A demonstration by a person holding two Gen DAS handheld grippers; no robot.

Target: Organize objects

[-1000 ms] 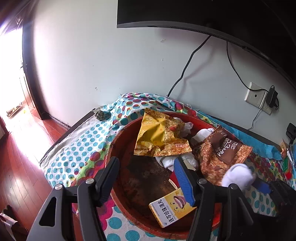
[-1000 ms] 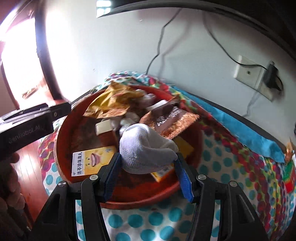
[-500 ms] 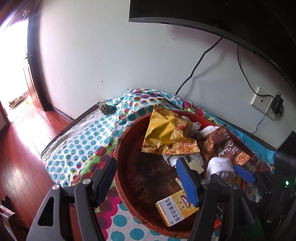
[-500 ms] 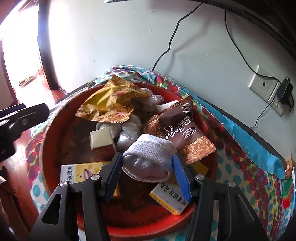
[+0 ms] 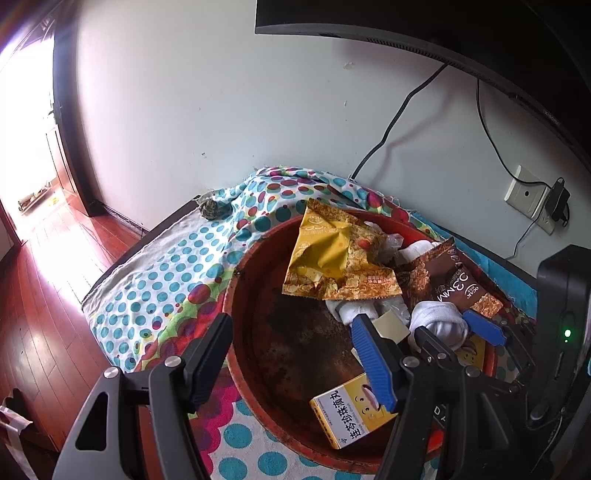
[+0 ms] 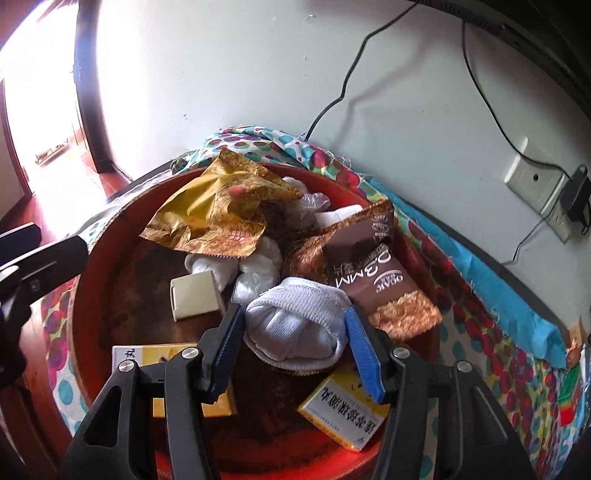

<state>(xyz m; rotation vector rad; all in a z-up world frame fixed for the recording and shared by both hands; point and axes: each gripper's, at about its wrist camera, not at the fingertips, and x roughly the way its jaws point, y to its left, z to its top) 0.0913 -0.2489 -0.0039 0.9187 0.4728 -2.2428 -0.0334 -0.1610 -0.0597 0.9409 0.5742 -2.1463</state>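
A round red basin (image 5: 232, 302) (image 6: 83, 295) stands on a spotted cloth. It holds a yellow snack bag (image 5: 325, 258) (image 6: 207, 210), a brown snack bag (image 5: 450, 284) (image 6: 365, 258), a small cream box (image 6: 194, 299), yellow medicine boxes (image 5: 351, 410) (image 6: 332, 406) and white bundles. My right gripper (image 6: 293, 332) (image 5: 452, 332) is low inside the basin. Its jaws are opening around a rolled white sock (image 6: 295, 325) (image 5: 439, 321), and the pads still touch both sides. My left gripper (image 5: 295, 354) hangs open over the basin's near left rim, with nothing between its fingers.
The spotted cloth (image 5: 166, 280) covers a table against a white wall. A wall socket with a plugged charger (image 5: 528, 195) and cables are at the back right, under a dark screen (image 5: 406, 22). Beyond the table's left edge there is wooden floor (image 5: 48, 295).
My right gripper carried the sock further in over the basin and lower, and the sock now spreads wider between the jaws. The left gripper stayed over the rim, open.
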